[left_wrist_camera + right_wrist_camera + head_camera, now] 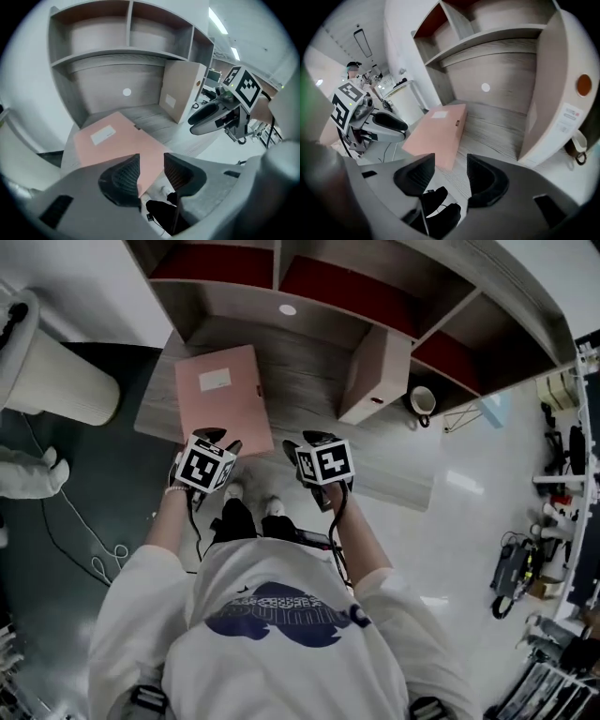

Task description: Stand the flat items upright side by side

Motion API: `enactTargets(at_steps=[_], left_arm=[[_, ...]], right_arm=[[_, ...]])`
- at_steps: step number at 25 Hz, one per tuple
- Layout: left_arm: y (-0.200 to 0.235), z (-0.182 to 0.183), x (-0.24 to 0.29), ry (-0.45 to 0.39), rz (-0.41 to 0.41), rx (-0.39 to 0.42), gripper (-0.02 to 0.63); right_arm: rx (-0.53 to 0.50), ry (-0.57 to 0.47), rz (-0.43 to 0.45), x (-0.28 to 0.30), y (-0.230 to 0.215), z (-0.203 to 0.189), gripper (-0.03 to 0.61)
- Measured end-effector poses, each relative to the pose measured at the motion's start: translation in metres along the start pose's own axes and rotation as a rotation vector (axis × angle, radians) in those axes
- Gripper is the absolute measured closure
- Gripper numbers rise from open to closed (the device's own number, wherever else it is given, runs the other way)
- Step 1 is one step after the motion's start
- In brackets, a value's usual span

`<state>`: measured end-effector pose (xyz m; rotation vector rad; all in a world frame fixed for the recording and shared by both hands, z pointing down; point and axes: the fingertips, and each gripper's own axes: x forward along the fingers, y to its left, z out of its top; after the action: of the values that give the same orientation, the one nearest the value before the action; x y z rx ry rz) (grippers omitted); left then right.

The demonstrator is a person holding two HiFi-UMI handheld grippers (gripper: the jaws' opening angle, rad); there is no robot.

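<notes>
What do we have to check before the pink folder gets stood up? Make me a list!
1. Pink folder lies flat on the desk, with nothing on top: ok.
2. Beige box stands upright, ready to be its neighbour: ok.
3. Left tool has its jaws apart and grips nothing: ok.
4. Right tool has its jaws apart and is empty: ok.
5. Bare desk between folder and box to stand the folder in: ok.
6. Folder's near corner really between the left tool's jaws, not just behind them: cannot tell.
</notes>
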<state>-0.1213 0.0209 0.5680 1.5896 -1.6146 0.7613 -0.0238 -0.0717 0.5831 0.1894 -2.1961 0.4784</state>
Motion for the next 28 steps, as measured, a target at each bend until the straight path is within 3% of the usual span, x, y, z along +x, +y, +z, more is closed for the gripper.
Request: enactTargets(at_steps=[6, 14, 20, 28], left_arm=[[0.043, -0.042, -0.045, 0.008, 0.097, -0.129, 0.448], [0.078, -0.095, -0.08, 0.022, 0.116, -0.209, 0.439], [0.097, -0.118, -0.075, 0.047, 0.048, -0.226, 0.43], [0.107, -0.138, -0.043, 0.074, -0.102, -0.281, 0.394]], right_arm=[[-0.101, 0.045, 0.073, 0.025, 0.069, 0.021, 0.367], [-0.118, 0.082, 0.088, 0.05, 0.132, 0.023, 0.353], [-0.073, 0.101, 0.037, 0.066, 0.152, 0.018, 0.347], [0.082, 0.087, -0.042, 0.063, 0.152, -0.007, 0.331]])
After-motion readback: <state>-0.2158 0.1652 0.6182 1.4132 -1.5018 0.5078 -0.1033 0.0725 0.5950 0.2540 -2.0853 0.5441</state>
